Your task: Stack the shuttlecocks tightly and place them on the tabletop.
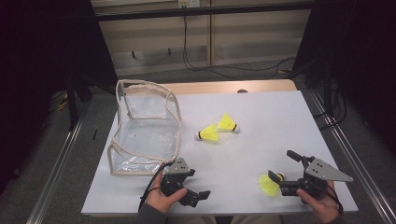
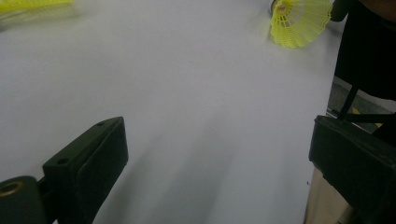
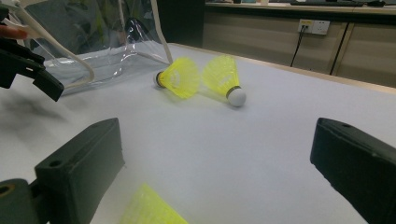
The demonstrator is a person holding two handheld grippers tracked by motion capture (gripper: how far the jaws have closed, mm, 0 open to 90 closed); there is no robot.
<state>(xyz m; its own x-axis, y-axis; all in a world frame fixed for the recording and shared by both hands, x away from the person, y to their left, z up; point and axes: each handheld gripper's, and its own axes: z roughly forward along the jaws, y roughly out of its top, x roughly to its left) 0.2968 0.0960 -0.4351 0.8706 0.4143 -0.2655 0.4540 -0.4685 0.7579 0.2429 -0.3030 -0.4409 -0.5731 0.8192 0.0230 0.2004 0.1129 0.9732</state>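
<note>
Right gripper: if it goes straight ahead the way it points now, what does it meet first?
Probably the pair of yellow shuttlecocks lying mid-table; the white table before them looks free. Depth is uncertain.

Both tongs apparently agape, low.

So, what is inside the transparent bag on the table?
The transparent bag looks empty: through its clear walls only the white table shows. All three yellow shuttlecocks lie outside it. Reflections on the plastic could hide something small.
</note>
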